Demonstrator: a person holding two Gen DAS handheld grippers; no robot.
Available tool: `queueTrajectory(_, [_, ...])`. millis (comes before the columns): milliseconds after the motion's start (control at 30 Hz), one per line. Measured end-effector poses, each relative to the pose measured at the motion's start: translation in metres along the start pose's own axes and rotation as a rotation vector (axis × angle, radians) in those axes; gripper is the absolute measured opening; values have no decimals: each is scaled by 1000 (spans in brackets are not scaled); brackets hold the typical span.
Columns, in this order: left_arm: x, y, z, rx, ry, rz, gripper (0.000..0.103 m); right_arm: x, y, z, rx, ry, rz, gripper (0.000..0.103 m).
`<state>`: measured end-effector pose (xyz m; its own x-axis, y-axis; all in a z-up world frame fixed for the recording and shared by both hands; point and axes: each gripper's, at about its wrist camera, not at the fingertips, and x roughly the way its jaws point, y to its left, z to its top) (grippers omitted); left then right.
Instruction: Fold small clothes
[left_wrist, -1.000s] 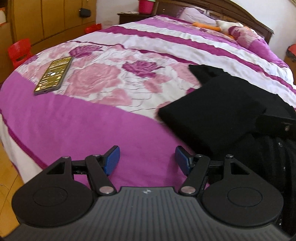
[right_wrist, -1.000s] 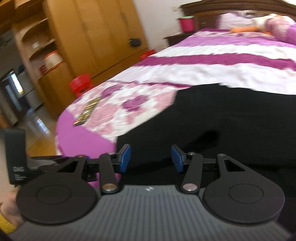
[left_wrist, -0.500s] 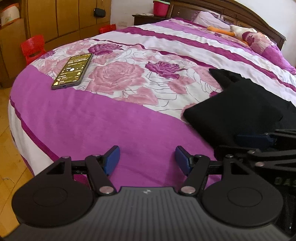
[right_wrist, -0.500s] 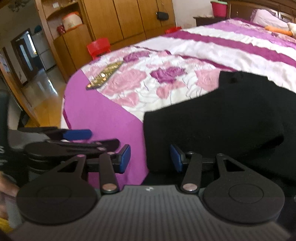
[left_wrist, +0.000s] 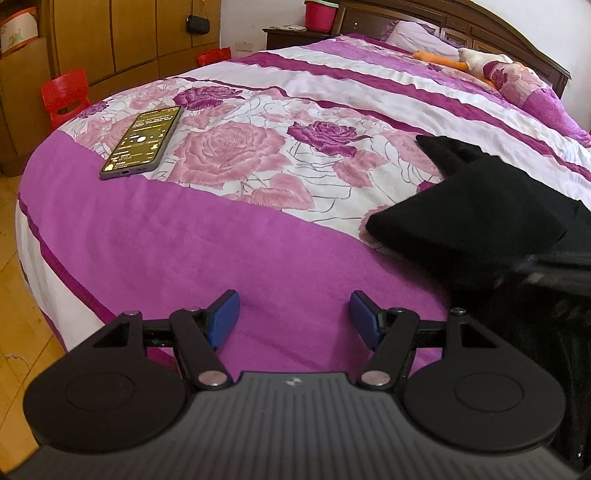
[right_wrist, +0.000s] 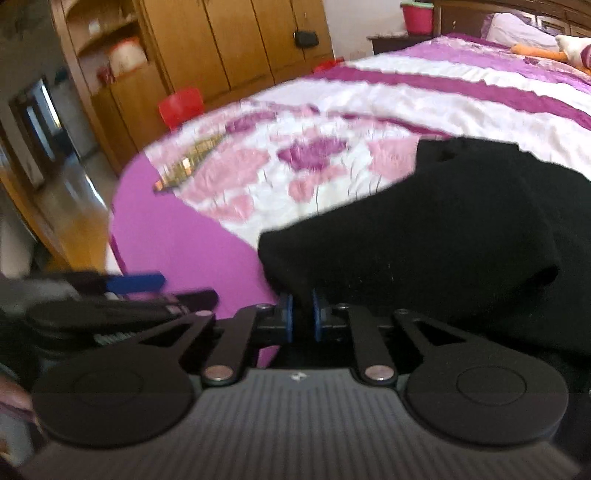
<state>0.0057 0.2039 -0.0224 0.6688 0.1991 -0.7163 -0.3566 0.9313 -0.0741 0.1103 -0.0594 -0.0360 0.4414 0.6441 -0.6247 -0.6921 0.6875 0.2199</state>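
Fabric now sits pinched between the blue pads of the right gripper (right_wrist: 302, 314): half a second earlier its jaws stood apart at the near corner of the black garment (right_wrist: 424, 251), and they have just been closing, so the pads now press on that corner. That suggests the grab for a fold is made, with the lift and carry-over yet to come. The left gripper (left_wrist: 293, 317) has barely shifted and hangs wide open with nothing between its fingers, over the plain magenta band at the bed's (left_wrist: 155, 240) near edge, just left of the garment. Farther off, toward the left edge, a phone (left_wrist: 142, 142) lies screen-up on the rose print.
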Motion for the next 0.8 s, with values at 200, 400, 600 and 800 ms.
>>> queueTrajectory(200, [-6,-12,5,20,-21,-21,71,-40,-11,17,35,-144,26,12])
queueTrajectory(400, [-14,-36,14,59,-71,-84,71,-83,-51,30,161,-281,-3,12])
queueTrajectory(600, [-14,-69,30,100,-115,-133,71,-124,-101,25,307,-392,-119,12])
queueTrajectory(800, [-5,-106,46,140,-133,-212,71,-144,-155,0,439,-430,-256,12])
